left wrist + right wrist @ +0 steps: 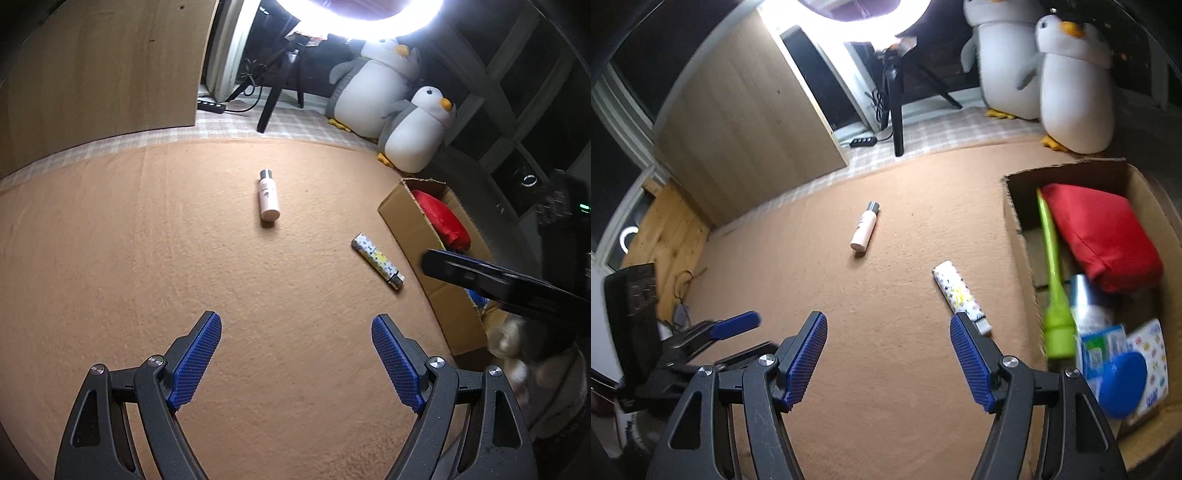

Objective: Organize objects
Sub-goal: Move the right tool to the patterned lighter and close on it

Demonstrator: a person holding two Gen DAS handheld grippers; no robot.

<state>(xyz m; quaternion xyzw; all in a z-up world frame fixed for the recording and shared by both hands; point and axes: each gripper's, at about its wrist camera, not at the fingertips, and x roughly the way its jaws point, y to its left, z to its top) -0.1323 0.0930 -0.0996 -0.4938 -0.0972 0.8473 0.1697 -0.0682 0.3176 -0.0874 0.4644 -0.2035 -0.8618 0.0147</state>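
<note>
A small pale bottle with a dark cap lies on the orange mat. A patterned white-and-yellow lighter lies nearer the cardboard box. My left gripper hangs open over bare mat, short of both items. My right gripper is also open with nothing between its blue pads; the lighter's metal end lies just beyond its right fingertip. The box holds a red pouch, a green tube and several small packs.
Two plush penguins stand behind the box. A wooden panel rises at the back left, with a ring-light tripod and power strip beside it. The other gripper shows at each view's edge.
</note>
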